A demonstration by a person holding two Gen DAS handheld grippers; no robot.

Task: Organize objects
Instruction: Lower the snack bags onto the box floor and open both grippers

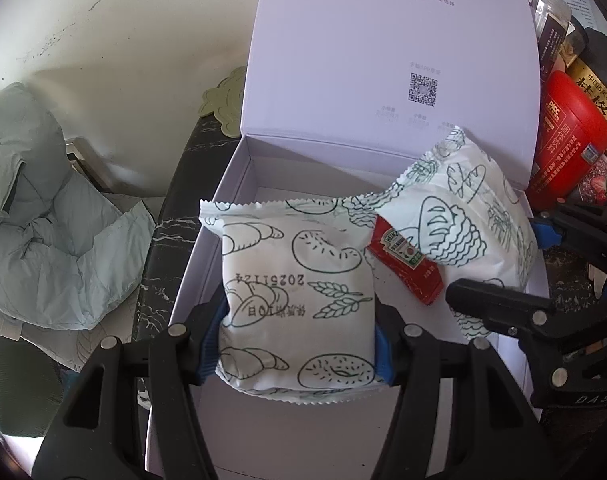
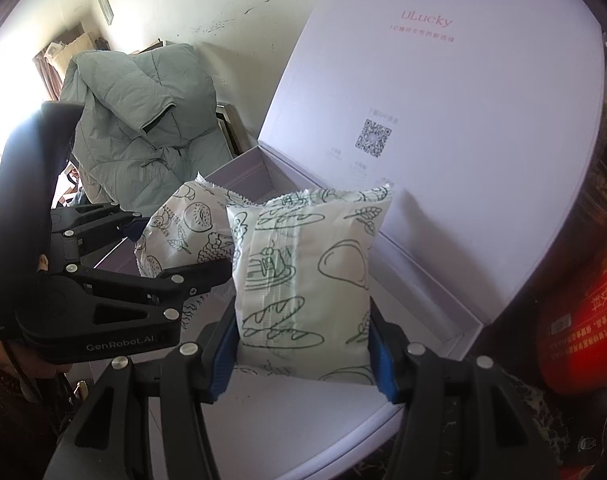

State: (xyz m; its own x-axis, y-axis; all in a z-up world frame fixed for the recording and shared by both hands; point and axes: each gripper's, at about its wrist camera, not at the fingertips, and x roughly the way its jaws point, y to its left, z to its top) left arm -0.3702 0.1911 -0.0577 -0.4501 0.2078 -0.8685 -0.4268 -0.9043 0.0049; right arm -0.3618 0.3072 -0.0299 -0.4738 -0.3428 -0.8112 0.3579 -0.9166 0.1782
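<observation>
Bread packets were the main event, two white pouches with green bakery doodles, each pinched in its own tongs over the open white box (image 1: 231,184). The left gripper (image 1: 299,340) had its jaws about halfway apart, blue pads pressed flat on both sides of the left packet (image 1: 295,292), which hung above the box's near-left part, its crimped top edge reaching toward the box's left wall. The right gripper (image 2: 303,356) was set just as wide, clamped on the right packet (image 2: 303,280), held tilted over the box's right half close to the raised lid (image 2: 443,120).

The two packets sat just beside each other, maybe brushing at the corners, can't really tell. A red ketchup sachet (image 1: 403,264) was wedged between them, leaning against the right packet; I couldn't tell whether it rested on the box floor.

Room-wise: the back-left part of the box floor looked bare, up to the hinge edge. The lid stood upright along the box's far side like a wall. Right of the box it was cramped, with a red canister (image 1: 563,148) and dark jars (image 1: 547,12) crowding that edge. Left of the box ran a strip of dark marbled tabletop (image 1: 159,248), then a grey-green puffy jacket (image 1: 43,208) well off that side.
</observation>
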